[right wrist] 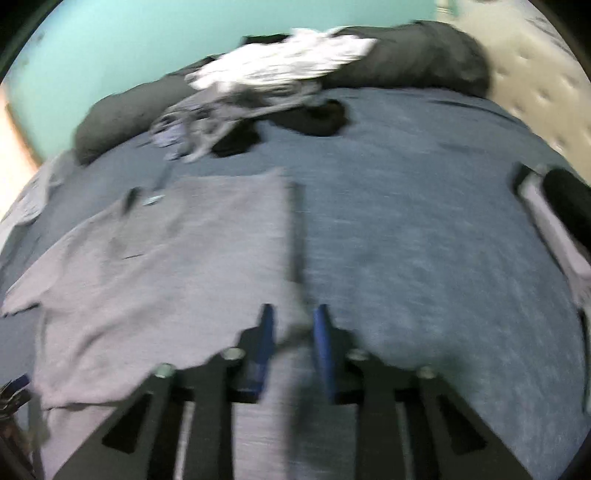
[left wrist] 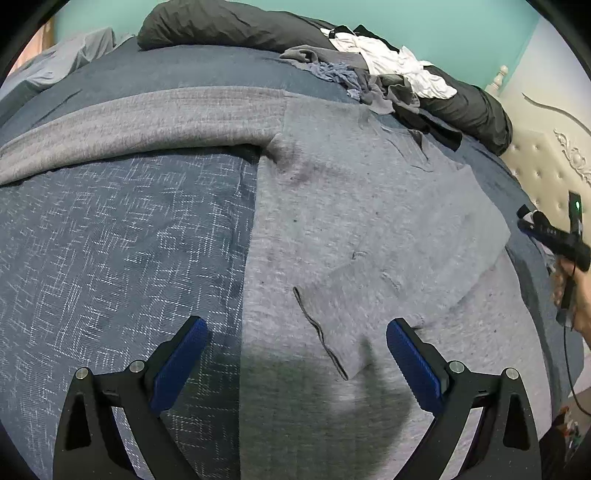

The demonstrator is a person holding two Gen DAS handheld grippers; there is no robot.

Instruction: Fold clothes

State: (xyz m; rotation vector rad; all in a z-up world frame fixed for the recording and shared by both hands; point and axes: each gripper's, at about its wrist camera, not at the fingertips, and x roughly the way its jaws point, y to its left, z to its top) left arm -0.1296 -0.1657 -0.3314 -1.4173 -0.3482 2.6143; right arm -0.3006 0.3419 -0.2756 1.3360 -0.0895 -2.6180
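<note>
Grey long-sleeved shirt (left wrist: 354, 206) spread flat on blue woven bedspread (left wrist: 122, 236), filling the centre of the left wrist view out to 3 o'clock. One sleeve (left wrist: 140, 122) stretched away toward 9 o'clock across the bedspread; the other sleeve (left wrist: 402, 273) folded over the body, its dark-edged cuff (left wrist: 321, 336) ending near 6 o'clock. Left gripper (left wrist: 295, 365) hovering above the shirt's lower part, blue pads spread wide apart, nothing between them; shadow cast on cloth directly below. Right gripper (left wrist: 550, 236) seen in the same view at 3 o'clock beside the shirt's edge, held by a hand (left wrist: 576, 295). Right wrist view heavily blurred: right gripper (right wrist: 293, 332) with blue pads drawn close together at 6 o'clock, over the shirt's (right wrist: 177, 258) side edge; grey cloth appears between the pads, but a firm clamp cannot be confirmed through the blur. Pile of unfolded clothes (left wrist: 373, 70), white, grey and blue, at 1 o'clock against dark pillows (left wrist: 236, 26). Tufted cream headboard (left wrist: 539, 155) at 3 o'clock. Teal wall (left wrist: 461, 18) at 12 o'clock.
</note>
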